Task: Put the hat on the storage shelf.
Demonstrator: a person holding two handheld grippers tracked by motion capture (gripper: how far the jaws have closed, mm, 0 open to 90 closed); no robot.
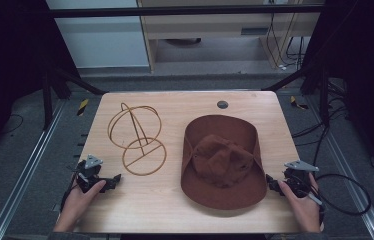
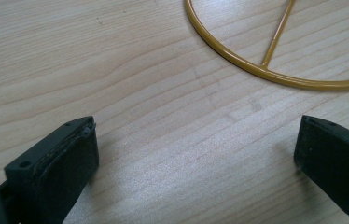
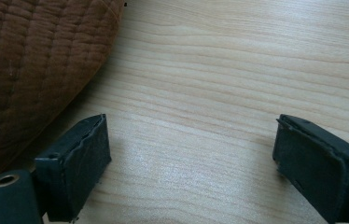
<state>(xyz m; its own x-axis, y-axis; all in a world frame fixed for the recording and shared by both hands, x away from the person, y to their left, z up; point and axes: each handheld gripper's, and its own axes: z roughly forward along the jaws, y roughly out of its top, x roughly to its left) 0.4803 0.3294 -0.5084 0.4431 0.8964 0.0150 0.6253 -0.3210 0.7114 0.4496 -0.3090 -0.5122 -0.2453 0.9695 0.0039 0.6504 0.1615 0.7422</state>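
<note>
Hat (image 1: 223,161), brown, wide brim, sits crown-up on the right half of the counter (image 1: 170,205), flat on the wood. Crown is dented in; nothing lies on the brim. Wire stand (image 1: 137,140), gold-coloured, is on the left half: a flat ring base on the wood with a rod rising to a round wire cage on top. Cage holds nothing. Hat and stand are near each other but not touching.

Left hand-held gripper (image 1: 109,181) rests at the front left edge, just short of the stand's base ring, jaws spread wide over bare wood, nothing between them. In the left gripper view the ring (image 2: 275,70) lies ahead of the jaws, apart from them.

Right hand-held gripper (image 1: 274,184) is at the front right, just beside the hat brim, jaws likewise released and wide, only wood between them. Right gripper view puts the brim (image 3: 32,70) next to one jaw; contact can't be told.
</note>
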